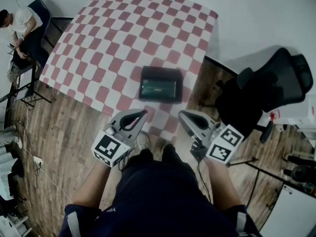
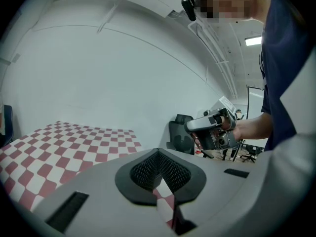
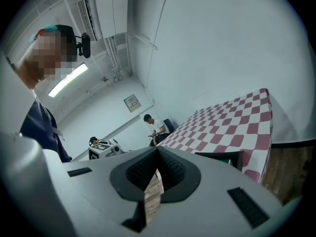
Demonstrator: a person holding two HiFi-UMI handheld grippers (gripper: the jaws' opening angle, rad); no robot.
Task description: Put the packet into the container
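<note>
Jaws on both your grippers were pressed together, with nothing between them.

From the head view, your left gripper [image 1: 141, 115] and right gripper [image 1: 183, 114] hung side by side at the near edge of the desk [image 1: 98, 48]. The container [image 1: 161, 69] sat just ahead of both tips, with the greenish packet [image 1: 159, 89] lying flat inside it. Whether the task put it there, one moment could not tell you. I judged the packet thin, light, limp and probably slick, so any hold belonged on an edge, pinched gently.

From the left gripper view, only checked cloth showed beyond the closed tips, with no packet or container.

From the right gripper view, the container's dark rim lay ahead and right of the tips, with a sliver of green within.
</note>
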